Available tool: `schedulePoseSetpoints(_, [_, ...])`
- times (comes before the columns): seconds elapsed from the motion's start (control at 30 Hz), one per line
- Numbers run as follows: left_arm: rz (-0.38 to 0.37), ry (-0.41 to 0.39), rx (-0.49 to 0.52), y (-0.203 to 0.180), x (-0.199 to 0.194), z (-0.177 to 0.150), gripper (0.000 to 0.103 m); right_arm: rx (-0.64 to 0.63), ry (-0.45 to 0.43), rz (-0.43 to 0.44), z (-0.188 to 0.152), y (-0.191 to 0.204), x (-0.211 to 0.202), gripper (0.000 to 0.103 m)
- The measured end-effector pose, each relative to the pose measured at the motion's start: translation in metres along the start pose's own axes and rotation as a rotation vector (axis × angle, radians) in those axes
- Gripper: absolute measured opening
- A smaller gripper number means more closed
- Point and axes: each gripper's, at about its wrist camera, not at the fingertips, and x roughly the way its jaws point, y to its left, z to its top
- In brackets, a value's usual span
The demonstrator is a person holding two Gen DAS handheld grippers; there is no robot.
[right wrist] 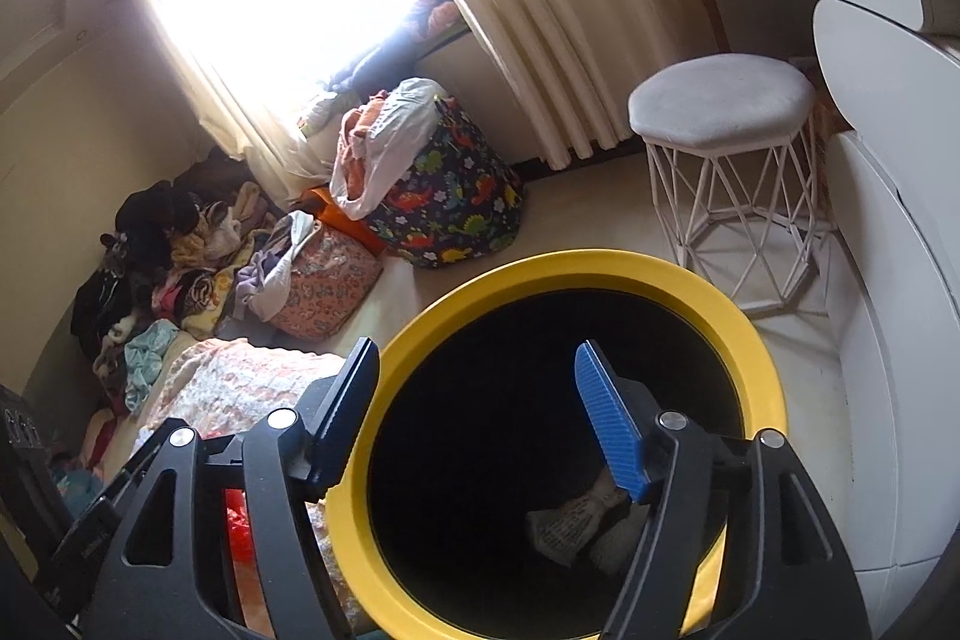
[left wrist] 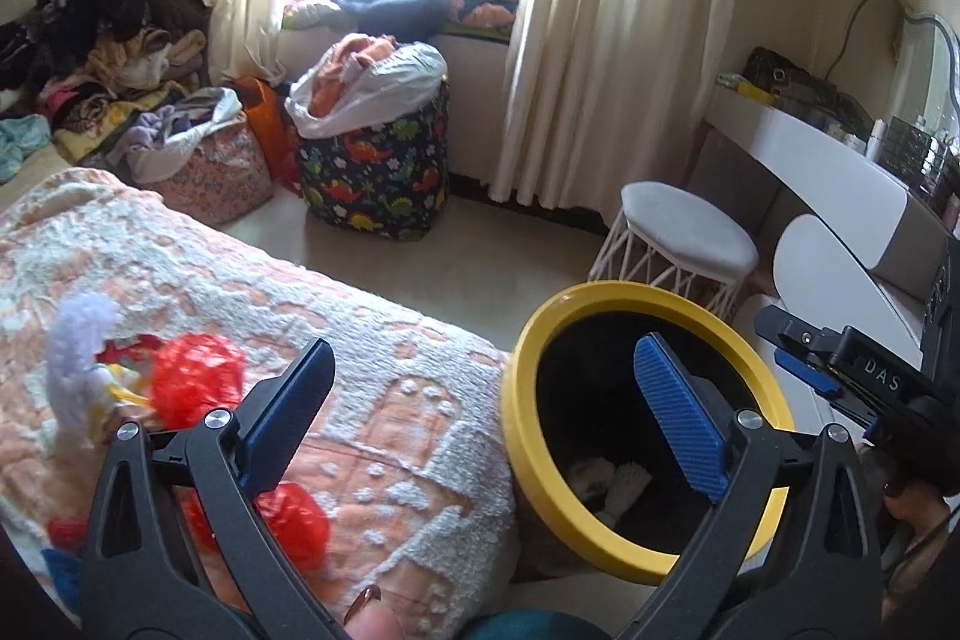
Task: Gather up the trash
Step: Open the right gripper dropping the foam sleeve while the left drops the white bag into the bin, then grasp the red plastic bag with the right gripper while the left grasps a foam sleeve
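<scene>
A round black bin with a yellow rim [left wrist: 645,424] is seen beside a bed covered by a peach and white textured blanket [left wrist: 336,340]. Crumpled pale paper pieces [right wrist: 570,526] are seen at the bin's bottom. Red crinkled plastic wrappers [left wrist: 195,379] are left lying on the blanket, next to a white fuzzy piece [left wrist: 78,358]. The left gripper [left wrist: 486,418] is held with jaws wide apart, nothing gripped, between bed edge and bin. The right gripper [right wrist: 474,430] is held above the bin mouth, jaws wide apart and empty.
</scene>
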Motion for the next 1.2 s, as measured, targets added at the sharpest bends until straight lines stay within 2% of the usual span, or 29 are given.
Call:
schedulePoseSetpoints(0.33, [0.069,-0.067,-0.045,0.034,-0.032,0.006,0.092,-0.084,-0.006,0.061,-0.003,0.030,-0.005,0.075])
schedulePoseSetpoints(0.7, [0.135,-0.116,-0.100,0.069,-0.058,0.006,0.092,-0.211,0.024,0.138,-0.021,0.081,-0.006,0.078])
schedulePoseSetpoints(1.2, [0.231,-0.126,-0.230,0.135,-0.078,0.000,0.092,-0.383,0.108,0.244,-0.063,0.145,-0.007,0.083])
